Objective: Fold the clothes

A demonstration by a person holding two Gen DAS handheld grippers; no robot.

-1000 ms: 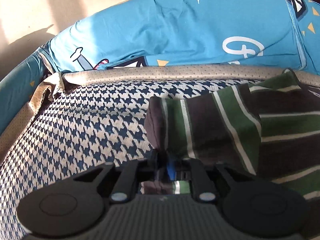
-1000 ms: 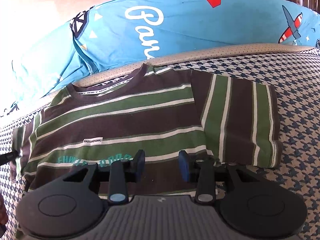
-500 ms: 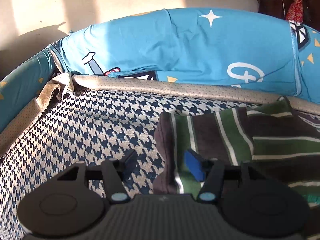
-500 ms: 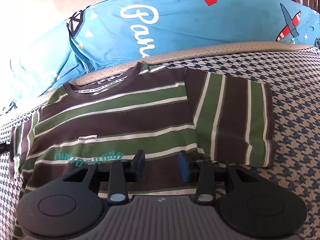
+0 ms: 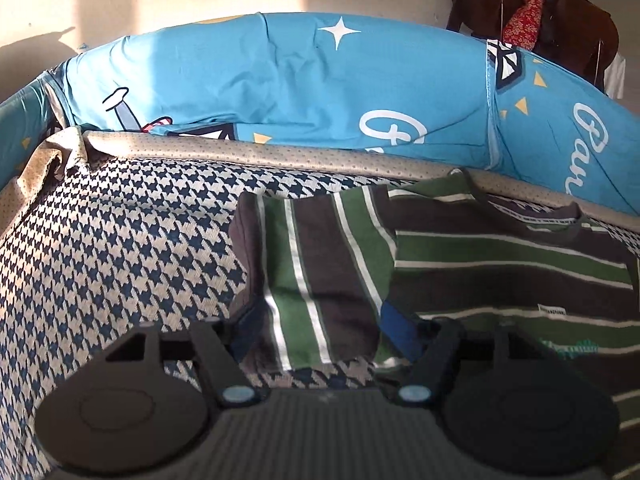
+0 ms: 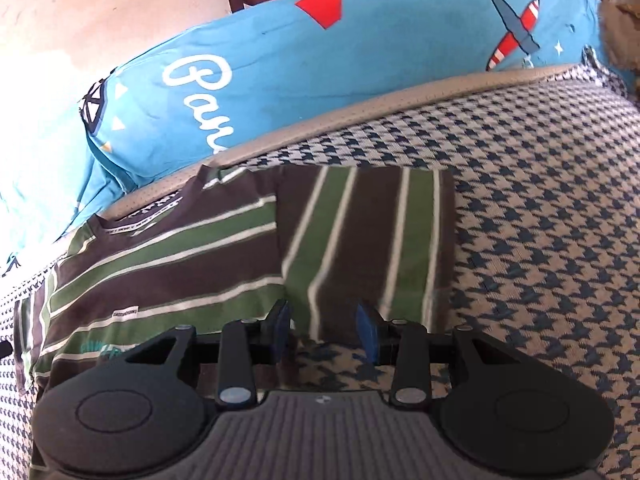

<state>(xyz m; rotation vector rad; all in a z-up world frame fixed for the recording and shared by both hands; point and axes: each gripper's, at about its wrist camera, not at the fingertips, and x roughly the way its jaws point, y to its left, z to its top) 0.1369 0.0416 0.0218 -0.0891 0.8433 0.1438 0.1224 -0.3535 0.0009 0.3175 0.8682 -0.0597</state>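
Note:
A brown, green and white striped T-shirt (image 5: 500, 264) lies flat on the houndstooth cover (image 5: 120, 248), collar toward the blue cushion. Its left sleeve (image 5: 316, 272) lies spread out in the left wrist view. My left gripper (image 5: 324, 332) is open, its blue pads on either side of that sleeve's lower edge. In the right wrist view the shirt (image 6: 160, 256) and its right sleeve (image 6: 368, 240) lie flat. My right gripper (image 6: 324, 330) is open, just in front of the right sleeve's lower edge, holding nothing.
A blue printed cushion (image 5: 320, 92) runs along the back, also in the right wrist view (image 6: 320, 60). A beige dotted border (image 5: 240, 152) edges the houndstooth cover (image 6: 540, 220). A dark wooden chair with red cloth (image 5: 532, 28) stands behind.
My left gripper let go of the left sleeve, opened and drew back; the sleeve now lies spread flat. My right gripper moved right, from the shirt's body to the right sleeve.

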